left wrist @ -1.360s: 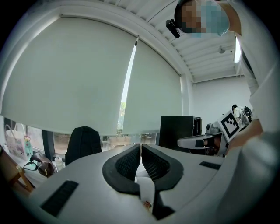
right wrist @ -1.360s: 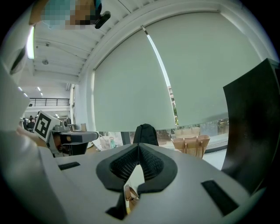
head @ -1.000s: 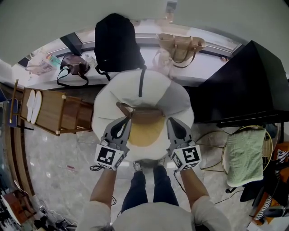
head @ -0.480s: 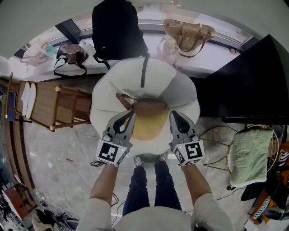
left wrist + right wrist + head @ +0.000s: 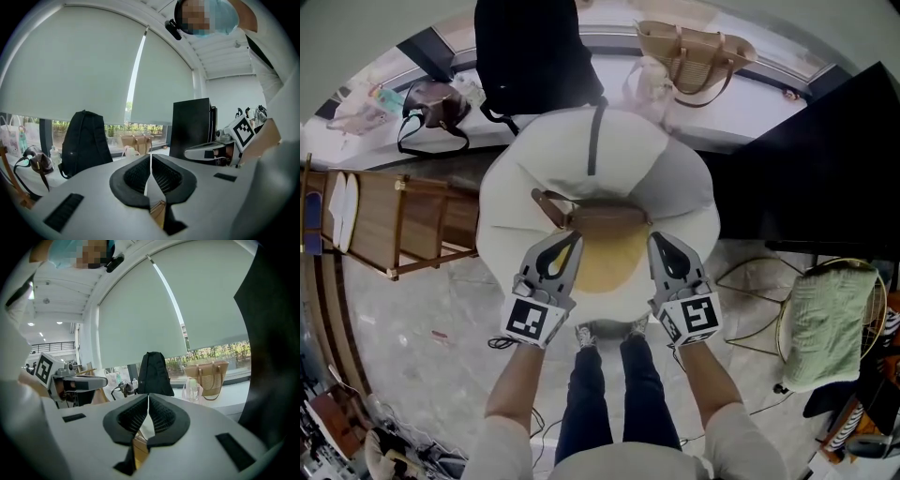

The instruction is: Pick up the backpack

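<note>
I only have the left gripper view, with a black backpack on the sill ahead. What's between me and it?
Observer: A big white beanbag stands between you and the backpack.
Operator: Is the right claw holding anything?
Observer: No, the right claw is shut on nothing.
Operator: Anything lying on the beanbag?
Observer: A tan and brown item, lying between the left claw and the right claw.

Inspector A: Lighting?

Inspector B: Bright, soft daylight through the blinds (image 5: 93,61), eleven o'clock in the left gripper view. Small ceiling lights (image 5: 59,323) at nine o'clock in the right gripper view.

Inspector A: Shadows, distortion?

Inspector B: Backpack (image 5: 83,140) backlit, nearly a silhouette. Strong fisheye bending, black corners all round. Light fall-off toward rims. Centre sharp, foreground at six o'clock soft.
</note>
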Available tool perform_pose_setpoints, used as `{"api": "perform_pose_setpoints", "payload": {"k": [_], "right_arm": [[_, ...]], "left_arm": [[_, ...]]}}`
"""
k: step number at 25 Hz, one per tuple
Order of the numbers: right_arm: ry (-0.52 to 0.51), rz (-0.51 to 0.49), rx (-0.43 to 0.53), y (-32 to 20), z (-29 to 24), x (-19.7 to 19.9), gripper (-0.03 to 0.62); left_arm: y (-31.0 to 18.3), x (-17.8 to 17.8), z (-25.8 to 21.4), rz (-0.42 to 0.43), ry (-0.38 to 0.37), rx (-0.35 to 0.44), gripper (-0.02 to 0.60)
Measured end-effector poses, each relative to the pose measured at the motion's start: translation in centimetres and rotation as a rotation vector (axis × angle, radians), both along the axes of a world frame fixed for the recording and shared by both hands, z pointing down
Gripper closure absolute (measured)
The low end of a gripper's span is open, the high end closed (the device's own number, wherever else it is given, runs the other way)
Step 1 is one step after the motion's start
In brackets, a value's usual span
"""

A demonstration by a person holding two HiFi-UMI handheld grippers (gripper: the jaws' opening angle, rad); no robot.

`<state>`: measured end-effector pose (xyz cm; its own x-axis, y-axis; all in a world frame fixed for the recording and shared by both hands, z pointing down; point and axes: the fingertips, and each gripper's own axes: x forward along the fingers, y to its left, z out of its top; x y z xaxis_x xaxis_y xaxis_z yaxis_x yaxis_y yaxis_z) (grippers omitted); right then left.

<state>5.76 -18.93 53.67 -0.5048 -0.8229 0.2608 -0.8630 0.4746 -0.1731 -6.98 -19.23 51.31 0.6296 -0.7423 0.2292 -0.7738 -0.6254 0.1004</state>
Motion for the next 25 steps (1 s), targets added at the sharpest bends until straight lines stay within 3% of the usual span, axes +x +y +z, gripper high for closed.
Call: {"api": "perform_pose_setpoints", "payload": {"k": [7,25], "right_arm": [[0.015,-0.004,-0.018,-0.1,3.6,0.4,0.565],[0.022,-0.007,-0.066,-0.5,12.3,-0.3,0.565]], "left_arm": [[-0.2,1.1,2.5,-0.006,0.047,-0.01,0.546],[-0.8,0.8,10.7,0.001,0.034,-0.056,0.546]]}}
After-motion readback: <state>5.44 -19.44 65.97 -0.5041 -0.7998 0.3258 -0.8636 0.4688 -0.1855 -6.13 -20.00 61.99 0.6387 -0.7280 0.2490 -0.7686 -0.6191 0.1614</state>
